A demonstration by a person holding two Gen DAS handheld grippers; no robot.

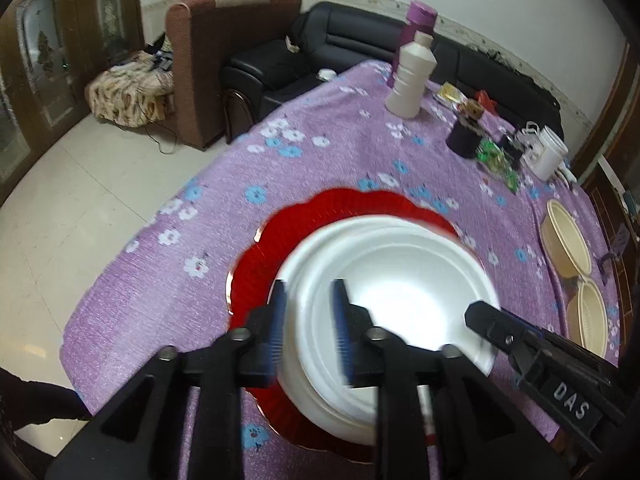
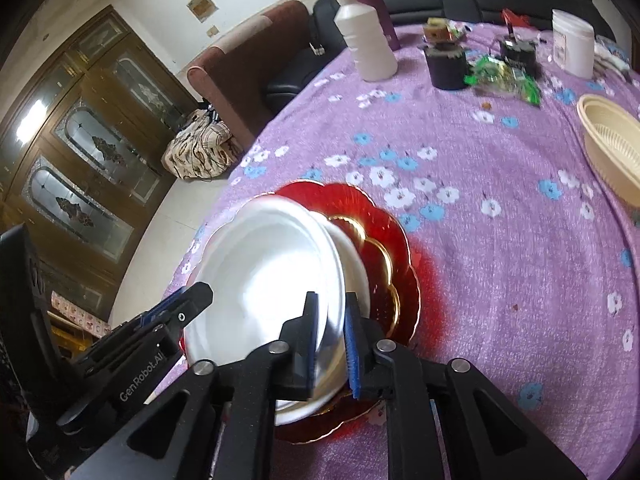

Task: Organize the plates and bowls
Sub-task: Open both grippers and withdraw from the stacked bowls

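White foam bowls sit stacked on red scalloped plates on the purple flowered tablecloth. In the right wrist view the top white bowl is tilted above the red plates. My left gripper straddles the near rim of the white stack with its jaws a little apart. My right gripper is shut on the top bowl's rim. The right gripper also shows in the left wrist view, and the left gripper in the right wrist view.
Two cream baskets lie at the table's right edge, one also in the right wrist view. At the back stand a white bottle, a purple flask, a dark cup, a white jar and green wrappers.
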